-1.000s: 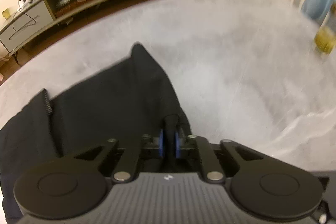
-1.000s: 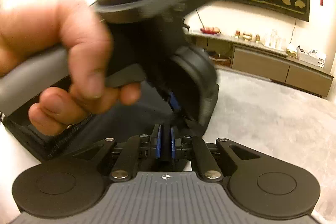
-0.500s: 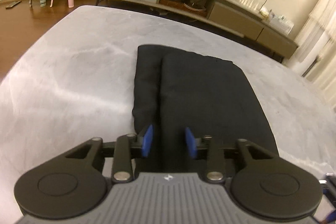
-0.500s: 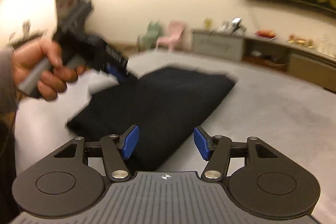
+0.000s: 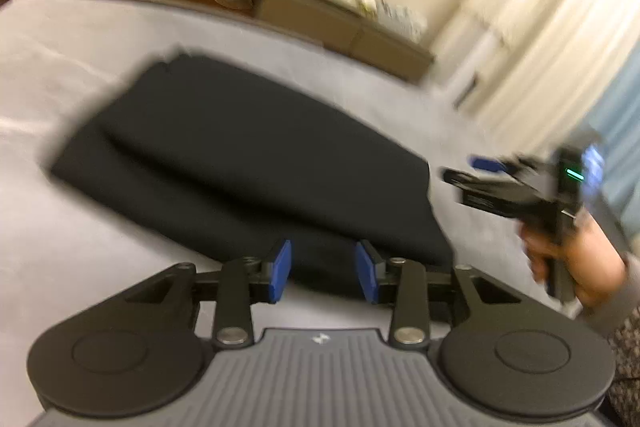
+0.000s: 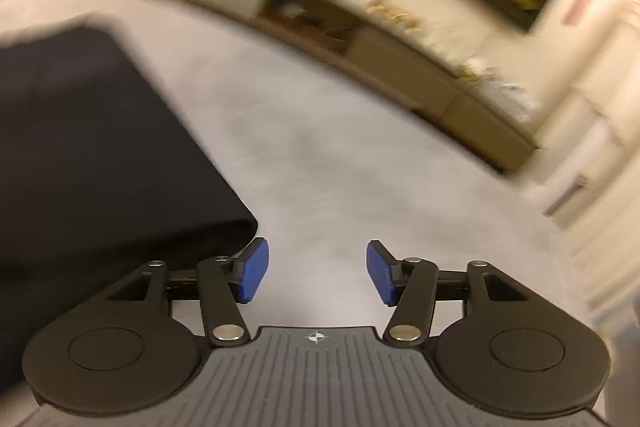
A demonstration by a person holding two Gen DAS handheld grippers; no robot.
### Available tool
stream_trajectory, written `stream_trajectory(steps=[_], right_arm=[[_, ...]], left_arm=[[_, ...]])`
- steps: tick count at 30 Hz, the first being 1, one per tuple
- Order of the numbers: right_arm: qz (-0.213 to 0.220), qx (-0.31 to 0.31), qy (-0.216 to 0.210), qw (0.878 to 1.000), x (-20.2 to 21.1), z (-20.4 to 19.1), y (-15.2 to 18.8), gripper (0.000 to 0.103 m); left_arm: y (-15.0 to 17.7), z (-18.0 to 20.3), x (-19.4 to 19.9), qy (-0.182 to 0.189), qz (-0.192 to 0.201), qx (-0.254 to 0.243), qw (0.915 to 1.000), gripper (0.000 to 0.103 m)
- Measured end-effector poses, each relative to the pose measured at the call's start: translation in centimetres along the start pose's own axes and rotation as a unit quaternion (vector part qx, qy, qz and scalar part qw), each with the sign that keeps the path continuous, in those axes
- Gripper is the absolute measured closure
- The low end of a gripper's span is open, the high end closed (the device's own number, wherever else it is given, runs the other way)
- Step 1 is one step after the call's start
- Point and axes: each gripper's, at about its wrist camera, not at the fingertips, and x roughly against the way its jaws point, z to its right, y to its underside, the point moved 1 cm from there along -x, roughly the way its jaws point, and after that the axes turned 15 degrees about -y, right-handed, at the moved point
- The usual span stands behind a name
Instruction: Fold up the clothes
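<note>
black garment (image 5: 248, 163) lay folded flat on the grey table (image 5: 80, 247). left gripper (image 5: 323, 269) released, empty; right gripper (image 6: 318, 273) beside the cloth, jaws closing on nothing. next fold likely needed both near corners pinched evenly.

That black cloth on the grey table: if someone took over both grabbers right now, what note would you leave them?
Left gripper: open, nothing held, aimed at the near edge of the black garment.
Right gripper: jaws closing slightly, nothing between them, over bare table just right of the garment.
Done: garment lies folded flat in layers.
Left: possibly one more fold or tidying; hard to tell through the blur.
</note>
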Motion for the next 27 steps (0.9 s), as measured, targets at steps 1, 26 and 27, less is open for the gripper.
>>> stream_trajectory(steps=[1, 26, 27], right_arm=[[0.019, -0.007, -0.028, 0.999, 1.7, -1.0, 0.1, 0.045], [0.012, 0.266, -0.062, 0.962, 1.5, -14.7, 2.5, 0.042], [0.007, 0.285, -0.060, 0.957, 1.0, -15.3, 2.4, 0.043]], left_arm=[[-0.4, -1.2, 0.1, 0.002, 0.004, 0.021, 0.9998, 0.068], [-0.1, -4.0, -3.3, -0.082, -0.034, 0.010, 0.9960, 0.077], [0.0, -4.4, -3.2, -0.076, -0.035, 0.013, 0.9964, 0.078]])
